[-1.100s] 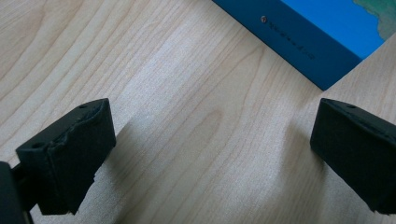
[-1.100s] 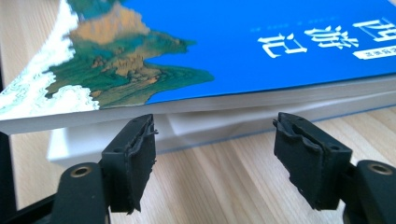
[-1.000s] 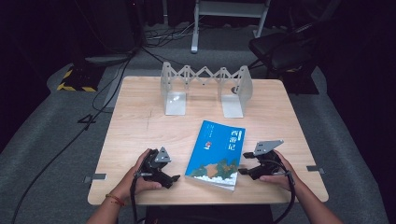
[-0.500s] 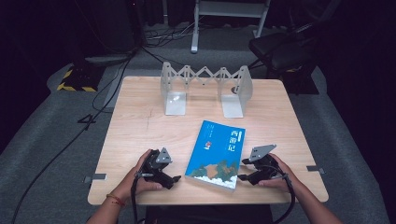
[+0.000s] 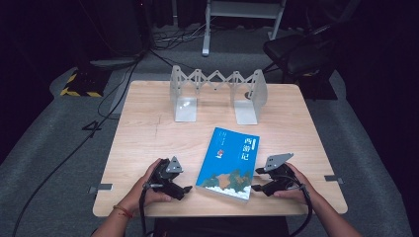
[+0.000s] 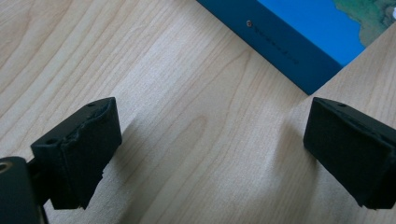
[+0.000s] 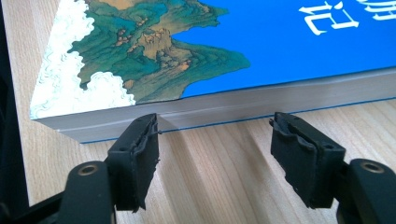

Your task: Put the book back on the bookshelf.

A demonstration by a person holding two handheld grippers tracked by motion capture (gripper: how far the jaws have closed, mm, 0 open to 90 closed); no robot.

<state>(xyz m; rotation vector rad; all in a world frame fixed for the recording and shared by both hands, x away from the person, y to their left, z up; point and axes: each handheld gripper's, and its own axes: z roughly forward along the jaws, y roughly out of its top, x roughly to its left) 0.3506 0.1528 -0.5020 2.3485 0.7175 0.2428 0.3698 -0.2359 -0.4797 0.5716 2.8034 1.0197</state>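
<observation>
Dark floor and cables surround the pale wooden table, where a blue paperback book with white characters and a painted landscape cover lies flat near the front edge between the two hand-held grippers, with a grey folding metal book rack standing well behind it. From the high view the left gripper and right gripper sit just beside the book's lower corners; the left gripper view adds its jaws spread wide over bare wood, the dark blue spine ahead of them. Up close in the right gripper view, the jaws, which have just been closing a little, stand apart with their tips at the book's white page edge, gripping nothing
</observation>
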